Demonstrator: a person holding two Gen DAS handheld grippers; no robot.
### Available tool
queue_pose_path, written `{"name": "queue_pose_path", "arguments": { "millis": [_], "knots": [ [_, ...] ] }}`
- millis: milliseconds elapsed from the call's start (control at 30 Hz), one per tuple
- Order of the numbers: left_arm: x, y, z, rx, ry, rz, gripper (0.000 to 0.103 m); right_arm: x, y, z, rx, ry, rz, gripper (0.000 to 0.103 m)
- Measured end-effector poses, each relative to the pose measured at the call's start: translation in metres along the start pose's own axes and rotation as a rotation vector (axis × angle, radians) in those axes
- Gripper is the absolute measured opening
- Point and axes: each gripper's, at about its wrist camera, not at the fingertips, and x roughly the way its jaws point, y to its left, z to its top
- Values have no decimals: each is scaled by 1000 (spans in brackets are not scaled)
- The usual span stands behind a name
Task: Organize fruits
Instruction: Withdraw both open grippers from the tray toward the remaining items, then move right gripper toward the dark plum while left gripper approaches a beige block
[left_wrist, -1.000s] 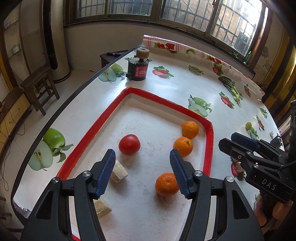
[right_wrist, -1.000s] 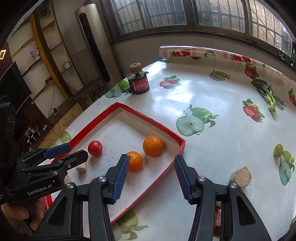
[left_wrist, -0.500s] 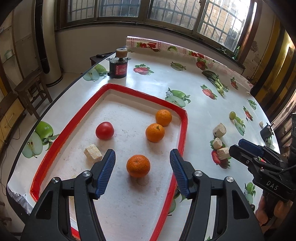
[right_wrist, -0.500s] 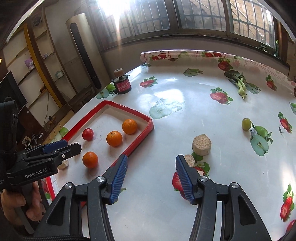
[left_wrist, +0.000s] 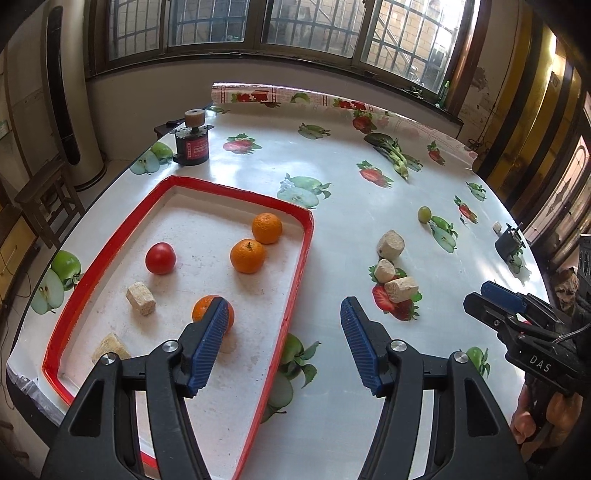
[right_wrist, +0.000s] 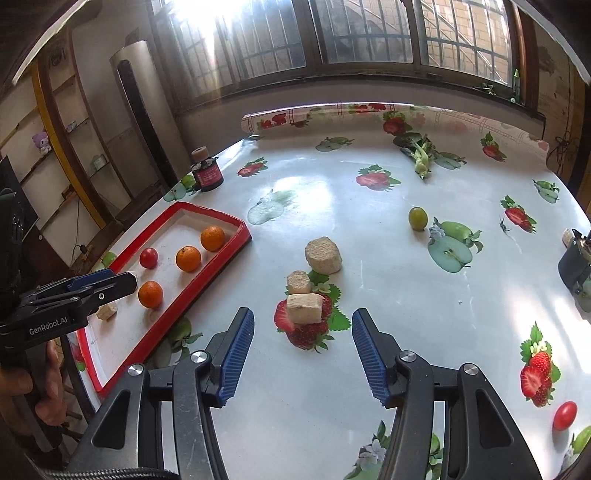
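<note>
— Looking over the counter (right_wrist: 369, 229): where does the fruit sit?

— Three oranges (left_wrist: 247, 255) and a tomato (left_wrist: 160, 258) lie in the red tray (left_wrist: 295, 280); a green grape (right_wrist: 417, 218) and what may be a cherry tomato (right_wrist: 564, 415) rest outside.

— The tongs?

— Left tongs (left_wrist: 282, 347) gape empty above the tray's rim; right tongs (right_wrist: 302, 360), just widening, hold nothing.
</note>
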Motion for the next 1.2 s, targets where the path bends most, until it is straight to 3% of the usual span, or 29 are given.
{"name": "queue_pose_path", "arguments": {
  "millis": [633, 833, 1100, 1133, 1167, 1200],
  "knots": [
    [24, -86, -26, 124, 82, -113, 63, -71, -82, -87, 126, 10, -119, 58],
    [47, -109, -21, 142, 105, -134, 63, -65, -57, -123, 68, 80, -60, 58],
    [94, -121, -2, 120, 137, -114, 62, -35, -32, -134, -32, 126, -91, 57],
    [100, -123, 1, 118, 145, -109, 62, -34, -32, -133, -37, 128, -94, 53],
    [107, -124, 3, 120, 153, -105, 62, -34, -33, -132, -41, 126, -98, 39],
    [113, -126, 4, 127, 162, -103, 62, -34, -34, -131, -41, 129, -99, 33]
  ]
}}
